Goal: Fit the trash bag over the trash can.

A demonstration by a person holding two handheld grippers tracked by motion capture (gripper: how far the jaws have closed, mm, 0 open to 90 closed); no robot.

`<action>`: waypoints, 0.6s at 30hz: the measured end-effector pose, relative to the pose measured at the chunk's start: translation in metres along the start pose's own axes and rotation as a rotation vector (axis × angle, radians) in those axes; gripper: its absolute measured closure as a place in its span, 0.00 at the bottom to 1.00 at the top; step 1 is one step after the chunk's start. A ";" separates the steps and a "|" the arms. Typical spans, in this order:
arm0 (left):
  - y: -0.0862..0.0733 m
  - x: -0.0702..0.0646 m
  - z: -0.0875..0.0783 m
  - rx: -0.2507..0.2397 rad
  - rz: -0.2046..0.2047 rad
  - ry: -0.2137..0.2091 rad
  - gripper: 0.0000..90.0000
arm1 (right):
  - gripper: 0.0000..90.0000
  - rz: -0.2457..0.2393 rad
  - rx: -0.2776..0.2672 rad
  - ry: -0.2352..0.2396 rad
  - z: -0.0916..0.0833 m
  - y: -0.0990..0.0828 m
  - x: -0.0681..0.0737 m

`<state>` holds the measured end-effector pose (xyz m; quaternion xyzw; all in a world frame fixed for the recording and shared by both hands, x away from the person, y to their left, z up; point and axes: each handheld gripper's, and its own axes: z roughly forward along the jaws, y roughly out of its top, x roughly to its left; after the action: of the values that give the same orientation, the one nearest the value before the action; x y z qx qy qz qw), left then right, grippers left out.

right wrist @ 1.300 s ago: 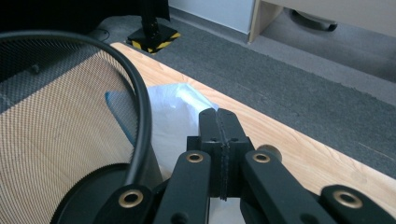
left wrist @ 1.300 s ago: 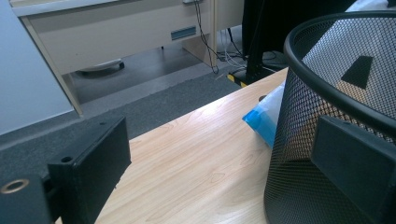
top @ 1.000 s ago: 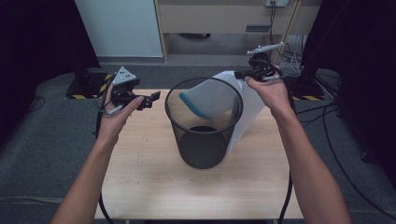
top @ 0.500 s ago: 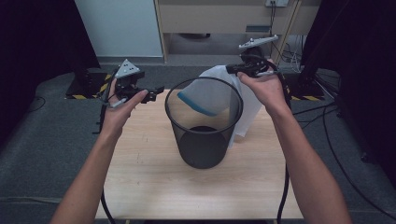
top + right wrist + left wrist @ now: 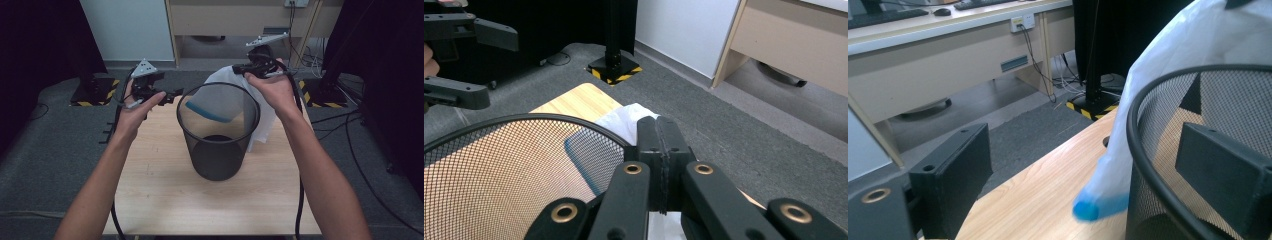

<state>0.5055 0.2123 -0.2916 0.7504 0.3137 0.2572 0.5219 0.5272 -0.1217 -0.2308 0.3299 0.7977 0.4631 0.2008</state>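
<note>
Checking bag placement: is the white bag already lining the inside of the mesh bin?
No, the white bag hangs outside the mesh bin, behind its far rim.

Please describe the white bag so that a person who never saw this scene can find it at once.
On the wooden table stands a black mesh bin. The bag hangs over the bin's far right rim, pinched at its top by the right gripper. It is the only white, thin plastic thing there, and it has a blue band along its edge.
</note>
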 end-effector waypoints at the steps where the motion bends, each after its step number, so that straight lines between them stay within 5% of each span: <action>1: 0.002 0.000 0.002 -0.005 0.002 -0.005 0.08 | 1.00 -0.002 -0.003 0.001 0.001 0.000 0.000; 18: 0.017 -0.013 0.015 -0.002 0.021 -0.019 0.09 | 1.00 -0.041 -0.094 0.076 -0.018 0.019 0.027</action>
<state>0.5107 0.1892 -0.2807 0.7554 0.3008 0.2560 0.5228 0.5029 -0.1068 -0.2058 0.2860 0.7888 0.5079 0.1953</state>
